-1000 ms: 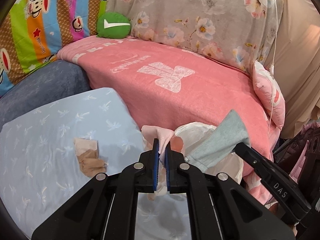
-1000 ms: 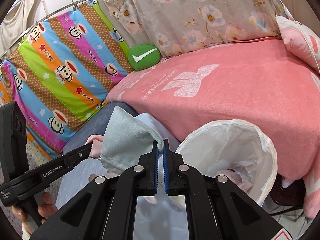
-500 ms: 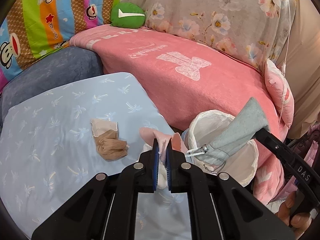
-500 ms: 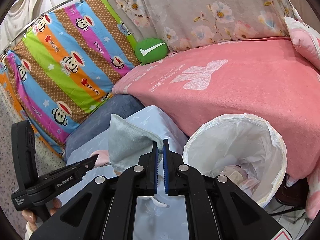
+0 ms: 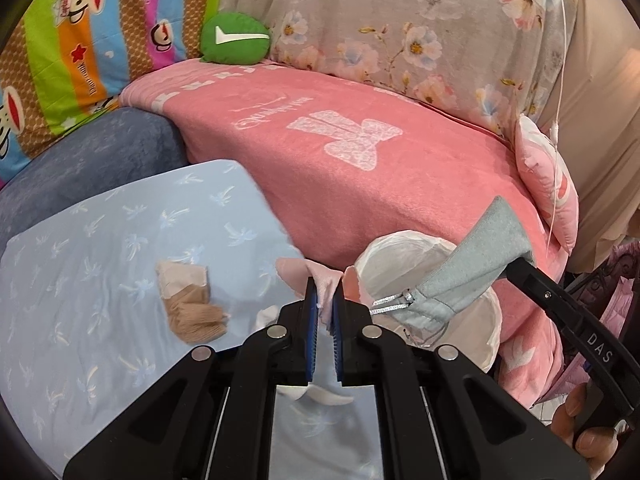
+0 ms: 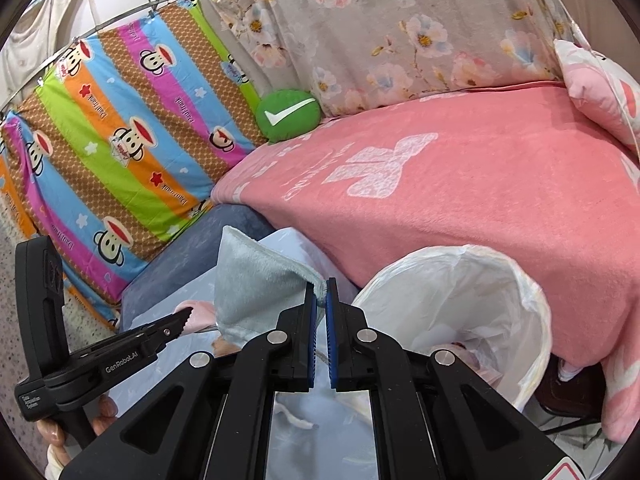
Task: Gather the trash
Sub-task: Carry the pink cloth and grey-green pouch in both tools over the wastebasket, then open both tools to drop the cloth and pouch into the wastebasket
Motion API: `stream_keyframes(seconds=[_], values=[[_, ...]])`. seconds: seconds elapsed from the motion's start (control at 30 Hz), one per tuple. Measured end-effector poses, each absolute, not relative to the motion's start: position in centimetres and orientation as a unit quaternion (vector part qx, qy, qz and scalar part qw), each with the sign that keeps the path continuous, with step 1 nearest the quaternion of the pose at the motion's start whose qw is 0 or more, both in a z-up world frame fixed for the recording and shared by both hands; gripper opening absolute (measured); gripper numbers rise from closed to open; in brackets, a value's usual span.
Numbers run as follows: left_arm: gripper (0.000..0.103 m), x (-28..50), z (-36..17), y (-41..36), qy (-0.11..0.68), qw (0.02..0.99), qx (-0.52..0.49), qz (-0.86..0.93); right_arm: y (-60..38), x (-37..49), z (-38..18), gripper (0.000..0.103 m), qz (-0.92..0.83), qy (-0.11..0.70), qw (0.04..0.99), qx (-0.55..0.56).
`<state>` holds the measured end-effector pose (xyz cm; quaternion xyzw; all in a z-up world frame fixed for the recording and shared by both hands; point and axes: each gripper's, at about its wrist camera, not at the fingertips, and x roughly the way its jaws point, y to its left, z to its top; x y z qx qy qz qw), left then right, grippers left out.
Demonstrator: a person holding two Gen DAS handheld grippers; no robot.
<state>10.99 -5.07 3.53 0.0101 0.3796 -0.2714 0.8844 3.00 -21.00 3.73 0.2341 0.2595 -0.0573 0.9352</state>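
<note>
1. One white bin bag (image 6: 500, 296), mouth open, standing against the front edge of the pink blanket (image 6: 460, 208), just beside the right edge of the pale blue sheet (image 5: 100, 248); crumpled pale and pinkish scraps (image 6: 456, 354) at the bottom.
2. Left tongs (image 5: 325, 300) clenched on one pink cloth (image 5: 312, 272), held over the sheet's right edge, next to the bag's rim.
3. Right tongs (image 6: 320, 294) clenched on one grey-blue plush cloth (image 6: 256, 280), held up left of the bag's mouth; in the left view, drooping across the bag's opening, silver cord at the lower end.
4. One beige sock bundle (image 5: 190, 308) lying loose near the middle of the sheet, left of the left tongs, apart from them.
5. One green check-mark cushion (image 6: 288, 120) at the blanket's far left corner.
</note>
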Motion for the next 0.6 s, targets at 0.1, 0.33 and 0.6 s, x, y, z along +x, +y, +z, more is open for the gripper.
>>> stream_keyframes(seconds=[0.1,0.33,0.6], values=[[0.008,10.9,3.9,-6.7,0.374,0.882,0.018,-0.286,-22.6,2.5,3.9,0.004,-0.074,0.254,0.934,0.238],[0.008,10.3,3.8,-12.1,0.378,0.864,0.043,-0.329,-26.8,0.8,3.3,0.004,-0.12,0.248,0.928,0.251],[0.08,9.5,2.7,-14.9,0.379,0.86,0.059,-0.336,-29.2,0.1,2.2,0.004,-0.142,0.253,0.922,0.257]])
